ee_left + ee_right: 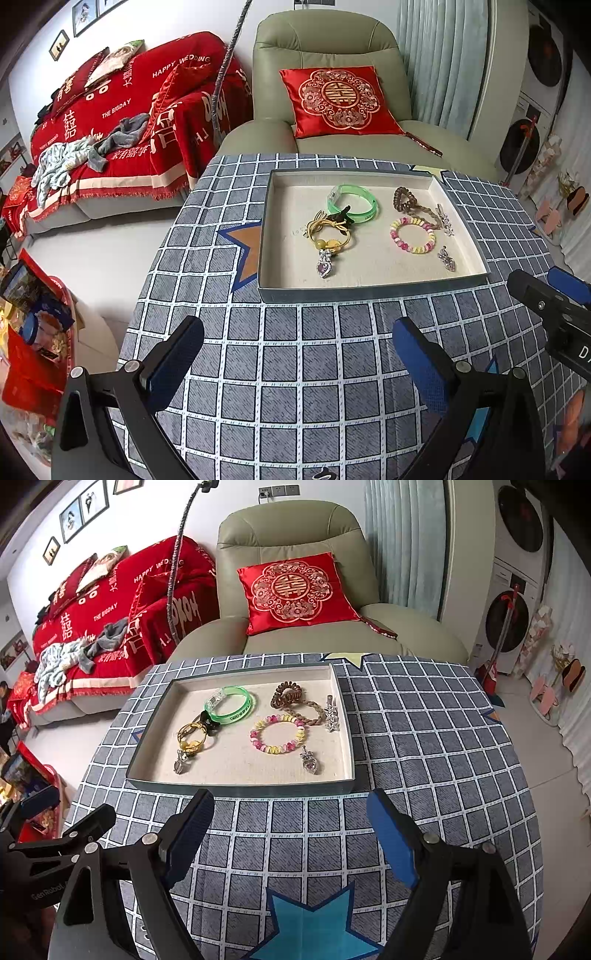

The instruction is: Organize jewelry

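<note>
A shallow grey tray with a beige lining sits on the checked tablecloth. In it lie a green bangle, a yellow cord bracelet with a purple heart pendant, a pink-yellow bead bracelet, a brown coil and braided hair tie, a silver clip and a second pendant. My left gripper and right gripper are both open and empty, just short of the tray's near wall.
The table is round, with a grid cloth and star patches. A green armchair with a red cushion stands behind it, and a red-covered sofa to the left. Boxes and bags lie on the floor at left.
</note>
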The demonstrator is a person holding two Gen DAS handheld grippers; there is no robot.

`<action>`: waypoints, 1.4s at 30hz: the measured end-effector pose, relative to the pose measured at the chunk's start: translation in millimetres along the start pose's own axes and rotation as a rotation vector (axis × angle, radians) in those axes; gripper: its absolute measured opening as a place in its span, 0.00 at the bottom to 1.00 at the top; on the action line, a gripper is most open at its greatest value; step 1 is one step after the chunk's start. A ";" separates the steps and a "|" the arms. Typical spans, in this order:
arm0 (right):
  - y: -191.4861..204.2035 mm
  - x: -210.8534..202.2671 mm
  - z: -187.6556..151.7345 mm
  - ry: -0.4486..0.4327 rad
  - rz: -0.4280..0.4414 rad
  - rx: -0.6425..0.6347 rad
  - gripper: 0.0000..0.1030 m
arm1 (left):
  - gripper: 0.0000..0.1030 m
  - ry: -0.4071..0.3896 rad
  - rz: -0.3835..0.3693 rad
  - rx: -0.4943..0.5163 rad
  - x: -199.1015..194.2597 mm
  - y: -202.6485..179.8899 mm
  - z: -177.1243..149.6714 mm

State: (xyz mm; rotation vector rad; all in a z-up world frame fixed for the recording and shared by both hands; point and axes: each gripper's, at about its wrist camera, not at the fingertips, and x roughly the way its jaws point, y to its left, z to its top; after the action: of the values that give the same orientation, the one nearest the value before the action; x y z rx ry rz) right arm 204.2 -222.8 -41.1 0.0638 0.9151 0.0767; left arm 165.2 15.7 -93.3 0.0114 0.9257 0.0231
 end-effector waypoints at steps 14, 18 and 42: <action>-0.9 0.0 -0.4 0.000 0.000 0.001 0.84 | 1.00 0.010 -0.003 -0.009 1.1 0.2 -2.0; -1.2 0.1 -0.4 0.000 0.001 0.000 0.84 | 1.00 0.011 -0.002 -0.007 1.8 0.0 -2.6; -0.4 -1.4 -0.8 0.000 0.001 0.002 0.84 | 1.00 0.016 -0.005 0.000 2.2 0.1 -3.8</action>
State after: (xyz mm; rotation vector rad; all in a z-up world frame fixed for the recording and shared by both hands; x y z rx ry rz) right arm 202.7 -223.3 -40.5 0.0664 0.9150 0.0762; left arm 163.5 15.9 -97.3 0.0095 0.9415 0.0189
